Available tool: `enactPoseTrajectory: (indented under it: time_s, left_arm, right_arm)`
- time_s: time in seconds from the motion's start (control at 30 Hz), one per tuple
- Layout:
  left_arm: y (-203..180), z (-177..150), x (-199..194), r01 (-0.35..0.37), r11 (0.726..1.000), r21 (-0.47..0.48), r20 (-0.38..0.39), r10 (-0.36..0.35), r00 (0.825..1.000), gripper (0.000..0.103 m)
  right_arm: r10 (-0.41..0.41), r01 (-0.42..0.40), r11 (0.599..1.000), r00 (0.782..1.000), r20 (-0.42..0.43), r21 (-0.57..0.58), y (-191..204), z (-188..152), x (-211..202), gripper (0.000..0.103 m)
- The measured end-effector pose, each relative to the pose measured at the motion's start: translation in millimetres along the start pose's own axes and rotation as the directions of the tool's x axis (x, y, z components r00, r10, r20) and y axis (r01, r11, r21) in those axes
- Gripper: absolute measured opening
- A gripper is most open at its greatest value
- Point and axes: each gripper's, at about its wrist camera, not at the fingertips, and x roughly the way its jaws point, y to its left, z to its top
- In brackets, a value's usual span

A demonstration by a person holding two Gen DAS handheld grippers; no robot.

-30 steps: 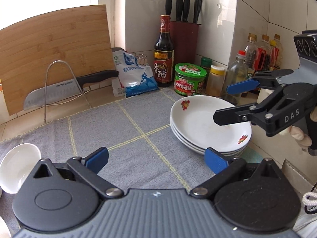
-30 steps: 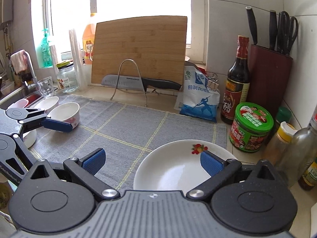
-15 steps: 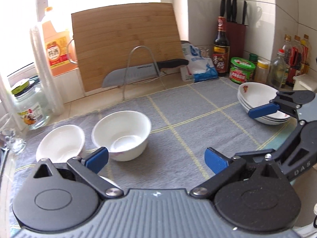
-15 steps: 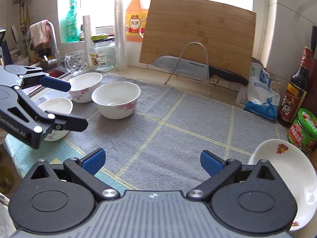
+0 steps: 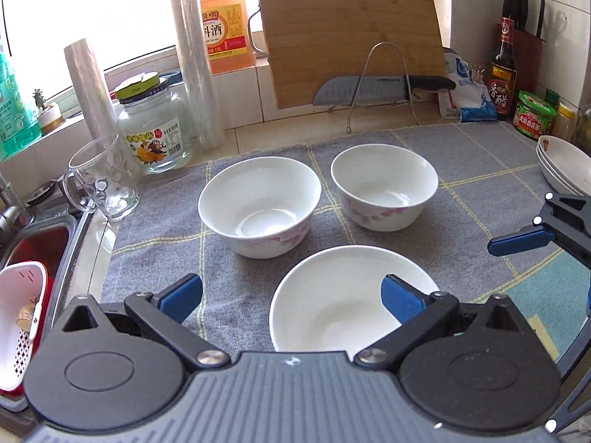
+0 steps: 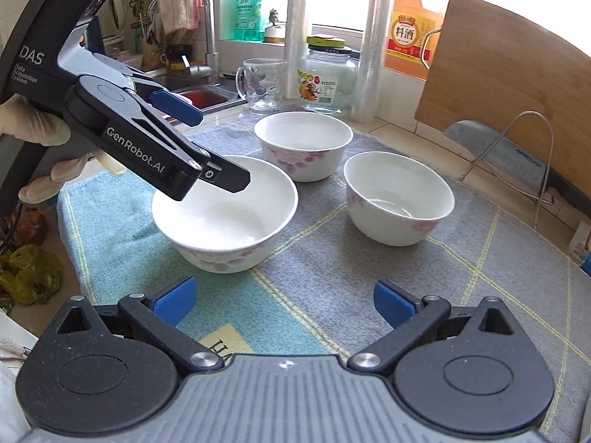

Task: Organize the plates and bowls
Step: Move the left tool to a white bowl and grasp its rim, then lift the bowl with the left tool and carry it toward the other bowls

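Before me a bright window floods daylight over white wall tiles and my cloth-covered tabletop.

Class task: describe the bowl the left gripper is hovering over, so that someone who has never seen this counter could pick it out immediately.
Start at the grey checked cloth covering the counter beside the sink. Three white ceramic bowls with pink flower prints sit on it in a triangle. The one meant is the near white bowl, alone at the front edge by the cloth's teal patch, with the left gripper above it, jaws open; the other two stand behind, nearer the wooden cutting board.
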Motion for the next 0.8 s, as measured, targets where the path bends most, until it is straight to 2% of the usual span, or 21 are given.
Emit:
enactPoseTrajectory:
  time_s: [0.13,0.37,0.5,0.63,0.7,0.8]
  left_arm:
    - [10,-5,7,0.033,0.999,0.005,-0.038,-0.033,0.999,0.099]
    - [17,-5,14,0.098,0.995,0.012,-0.080,-0.096,0.992,0.074]
    - [16,-5,17,0.135,0.991,0.013,-0.099,-0.133,0.986,0.064]
    - [14,-3,18,0.162,0.987,0.016,-0.102,-0.159,0.982,0.057]
    - [13,-2,18,0.180,0.984,0.018,-0.107,-0.177,0.978,0.050]
    - [11,-2,19,0.192,0.981,0.023,-0.111,-0.189,0.976,0.046]
  right_arm:
    - [0.037,-0.037,0.999,0.999,0.001,-0.019,13,6,12,0.103]
    - [0.053,-0.053,0.997,0.999,0.008,-0.048,24,15,26,0.099]
    - [0.052,-0.051,0.997,0.999,0.012,-0.061,27,18,28,0.090]
    - [0.057,-0.056,0.996,0.998,0.011,-0.070,27,19,28,0.087]
    - [0.059,-0.059,0.996,0.998,0.009,-0.071,27,20,28,0.086]
    - [0.069,-0.069,0.995,0.998,0.008,-0.067,26,19,28,0.083]
